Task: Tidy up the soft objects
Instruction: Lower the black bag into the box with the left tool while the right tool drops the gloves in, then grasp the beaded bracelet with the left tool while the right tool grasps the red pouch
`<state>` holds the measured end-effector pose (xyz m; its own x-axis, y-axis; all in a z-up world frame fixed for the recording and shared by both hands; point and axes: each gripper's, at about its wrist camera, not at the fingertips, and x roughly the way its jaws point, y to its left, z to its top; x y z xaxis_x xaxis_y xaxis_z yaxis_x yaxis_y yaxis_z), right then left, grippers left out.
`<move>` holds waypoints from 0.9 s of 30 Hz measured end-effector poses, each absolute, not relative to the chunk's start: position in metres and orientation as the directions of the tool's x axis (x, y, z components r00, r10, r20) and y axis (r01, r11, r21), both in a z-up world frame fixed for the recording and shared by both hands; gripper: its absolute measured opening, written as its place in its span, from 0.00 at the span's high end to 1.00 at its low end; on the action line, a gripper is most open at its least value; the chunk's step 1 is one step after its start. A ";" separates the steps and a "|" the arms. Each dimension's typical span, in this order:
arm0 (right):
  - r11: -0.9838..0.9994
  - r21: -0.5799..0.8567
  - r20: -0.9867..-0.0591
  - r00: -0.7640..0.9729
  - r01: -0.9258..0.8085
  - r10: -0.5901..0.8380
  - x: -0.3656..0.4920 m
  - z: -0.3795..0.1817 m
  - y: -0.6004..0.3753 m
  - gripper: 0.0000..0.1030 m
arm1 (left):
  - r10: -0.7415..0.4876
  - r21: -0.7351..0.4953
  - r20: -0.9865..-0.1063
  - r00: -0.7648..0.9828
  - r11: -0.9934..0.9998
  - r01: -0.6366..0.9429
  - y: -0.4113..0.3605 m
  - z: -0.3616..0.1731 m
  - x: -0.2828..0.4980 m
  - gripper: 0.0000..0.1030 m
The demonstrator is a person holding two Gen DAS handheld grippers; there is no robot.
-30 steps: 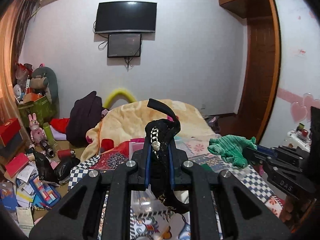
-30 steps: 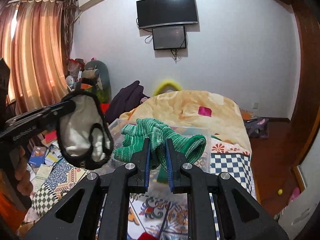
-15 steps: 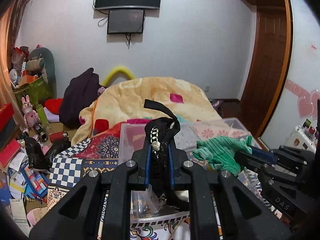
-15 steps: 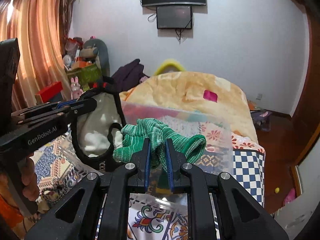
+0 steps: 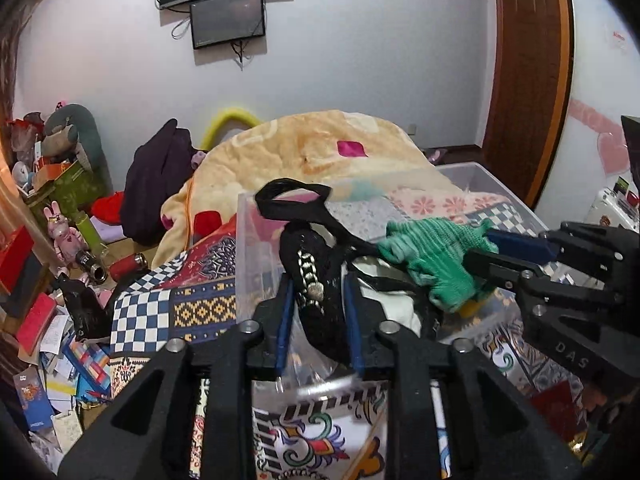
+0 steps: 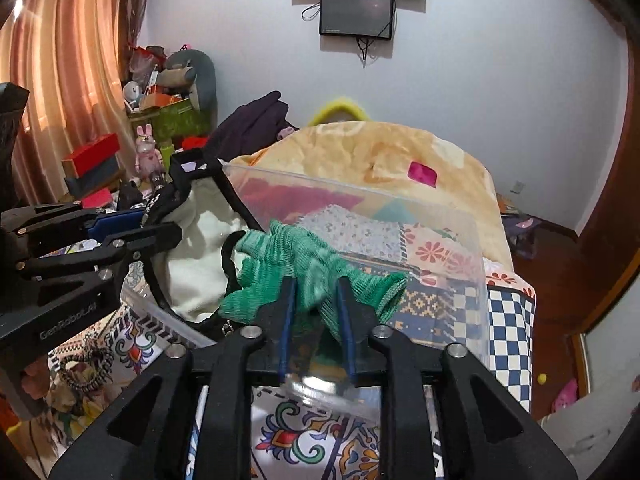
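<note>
My left gripper [image 5: 316, 300] is shut on a black-edged cream pouch [image 5: 316, 276] with a silver chain and holds it over the clear plastic bin [image 5: 492, 188]. The pouch also shows in the right wrist view [image 6: 196, 248], hanging into the bin [image 6: 440, 220]. My right gripper [image 6: 316, 300] is shut on a green knitted glove [image 6: 296, 260] and holds it over the bin beside the pouch. The glove shows in the left wrist view [image 5: 432, 256], with the right gripper [image 5: 500, 256] behind it.
The bin sits on a bed with a patchwork cover [image 5: 172, 312]. A yellow blanket [image 5: 320, 148] is heaped behind it. Boxes, toys and papers [image 5: 48, 280] clutter the floor at the left. A wooden door [image 5: 524, 72] stands at the right.
Both grippers have moved forward and down, bringing the pouch and the glove from above the bed to over and into the clear bin. Both stay shut.
</note>
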<state>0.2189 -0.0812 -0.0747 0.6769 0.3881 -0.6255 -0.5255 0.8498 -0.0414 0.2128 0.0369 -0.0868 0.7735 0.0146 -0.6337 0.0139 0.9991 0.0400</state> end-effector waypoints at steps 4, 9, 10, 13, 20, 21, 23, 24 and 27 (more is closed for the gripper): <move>0.851 -0.054 -0.615 0.689 -0.522 0.383 0.212 -0.072 -0.085 0.60 | 0.006 0.039 -0.626 0.779 0.999 0.024 0.036 -0.085 0.201 0.50; 0.851 -0.054 -0.592 0.703 -0.523 0.395 0.196 -0.064 -0.093 0.57 | -0.023 0.001 -0.609 0.793 1.000 0.030 0.038 -0.076 0.183 0.38; 0.849 -0.048 -0.585 0.704 -0.526 0.403 0.192 -0.061 -0.096 0.53 | -0.028 -0.006 -0.603 0.797 1.000 0.031 0.039 -0.074 0.179 0.36; 0.847 -0.042 -0.556 0.717 -0.529 0.420 0.175 -0.054 -0.103 0.39 | -0.017 -0.005 -0.574 0.818 1.000 0.018 0.041 -0.066 0.164 0.26; 0.846 -0.035 -0.497 0.744 -0.531 0.447 0.137 -0.045 -0.121 0.26 | -0.029 -0.040 -0.555 0.831 0.999 0.008 0.053 -0.060 0.126 0.13; 0.846 -0.028 -0.495 0.743 -0.532 0.451 0.135 -0.045 -0.123 0.26 | -0.030 -0.045 -0.557 0.830 0.999 0.007 0.054 -0.061 0.120 0.13; 0.850 -0.009 -0.497 0.740 -0.527 0.454 0.129 -0.049 -0.129 0.26 | -0.023 -0.041 -0.562 0.827 0.999 0.000 0.057 -0.063 0.112 0.13; 0.852 -0.002 -0.501 0.738 -0.523 0.452 0.128 -0.053 -0.131 0.26 | -0.018 -0.037 -0.565 0.825 0.999 -0.004 0.058 -0.065 0.107 0.13; 0.859 0.019 -0.522 0.728 -0.512 0.445 0.122 -0.064 -0.138 0.26 | -0.015 -0.045 -0.585 0.811 0.999 -0.014 0.063 -0.075 0.097 0.12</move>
<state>0.1224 -0.1380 -0.0641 0.7276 0.4446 -0.5224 -0.5116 0.8590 0.0186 0.0972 0.0631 -0.0749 0.8110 -0.0150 -0.5849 -0.0143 0.9989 -0.0455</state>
